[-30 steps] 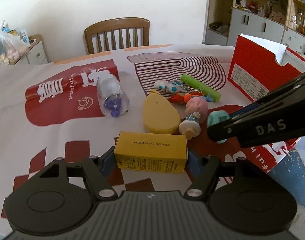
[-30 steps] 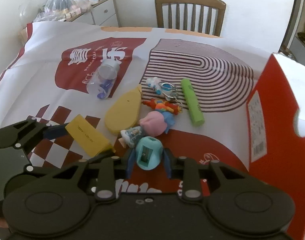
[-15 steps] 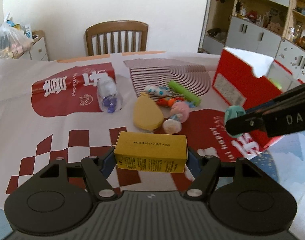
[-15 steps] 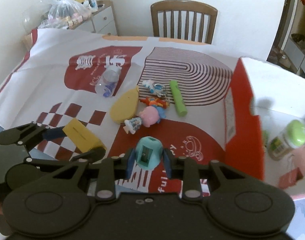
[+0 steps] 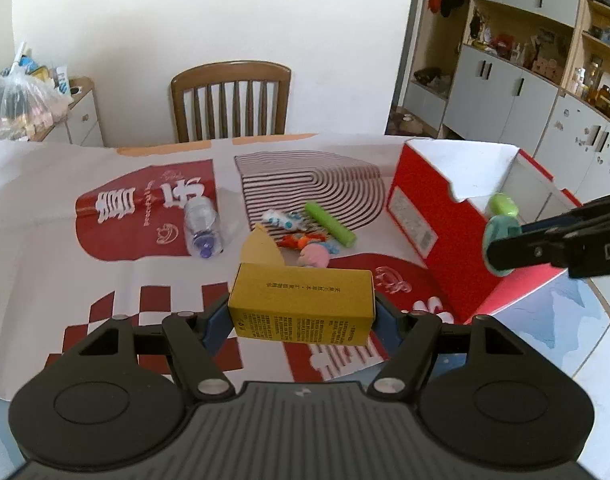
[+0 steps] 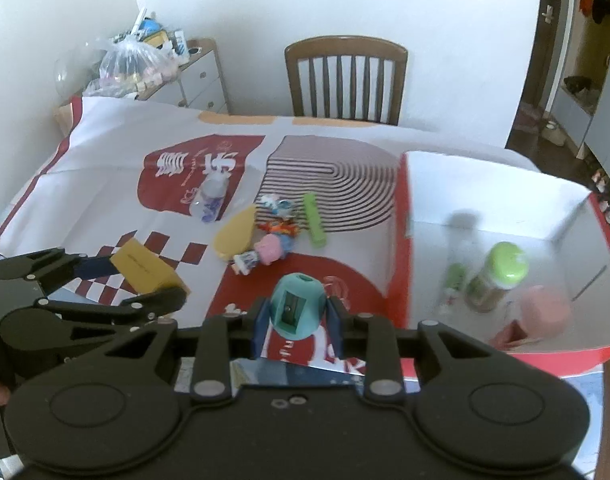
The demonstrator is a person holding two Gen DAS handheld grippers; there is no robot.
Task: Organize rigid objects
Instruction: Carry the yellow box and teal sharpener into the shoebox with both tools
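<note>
My left gripper (image 5: 301,312) is shut on a yellow carton (image 5: 303,306) and holds it above the table's front edge; it also shows in the right wrist view (image 6: 145,272). My right gripper (image 6: 297,312) is shut on a teal pencil sharpener (image 6: 299,306), raised beside the red box (image 6: 401,240); the sharpener also shows in the left wrist view (image 5: 499,240). On the cloth lie a clear bottle (image 5: 203,228), a yellow flat piece (image 5: 259,248), a green stick (image 5: 329,224) and small figurines (image 5: 305,246).
The red box (image 5: 425,216) stands open at the right and holds a green-capped bottle (image 6: 495,276), a small tube and a pink item (image 6: 543,316). A wooden chair (image 5: 231,100) stands behind the table. Cabinets line the right wall.
Both grippers have risen and pulled back from the table with their objects. The right gripper has carried the sharpener rightward to the red box.
</note>
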